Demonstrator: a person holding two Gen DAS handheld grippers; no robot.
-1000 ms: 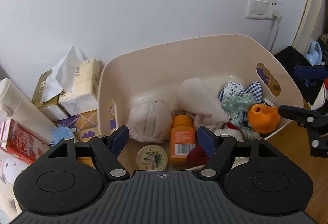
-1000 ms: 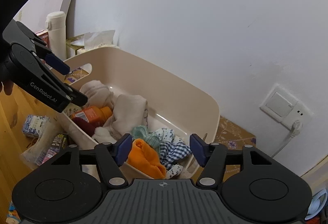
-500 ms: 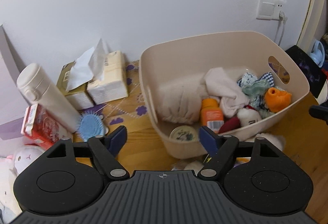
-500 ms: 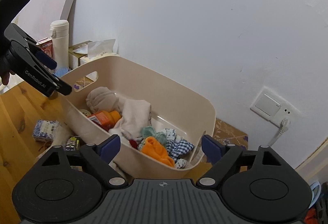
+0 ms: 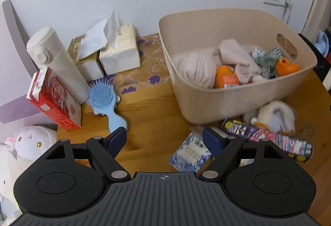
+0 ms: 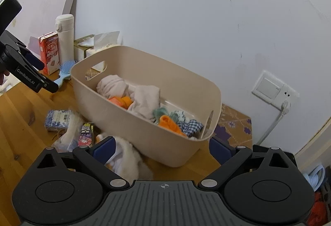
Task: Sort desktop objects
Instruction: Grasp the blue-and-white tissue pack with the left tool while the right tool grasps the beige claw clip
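Note:
A beige plastic bin (image 5: 231, 100) (image 6: 144, 135) stands on the wooden desk, holding folded cloths, an orange bottle (image 5: 225, 79) and small orange and checked items. My left gripper (image 5: 164, 140) is open and empty above the desk, left of and in front of the bin. It also shows at the left in the right wrist view (image 6: 31, 77). My right gripper (image 6: 162, 149) is open and empty in front of the bin's right end. A blue hairbrush (image 5: 103, 100), a blue-white tissue packet (image 5: 189, 153), snack wrappers (image 5: 269, 139) and a white fluffy item (image 5: 273, 114) lie on the desk.
A white flask (image 5: 55, 62), a red carton (image 5: 53, 100) and tissue boxes (image 5: 118, 50) stand against the wall at the left. A plush toy (image 5: 31, 141) sits at the far left. A wall socket (image 6: 273, 89) with a cable is to the right of the bin.
Both grippers have pulled back and up from over the bin. The left one moved left, so the desk and loose items now show. The right jaws opened wider.

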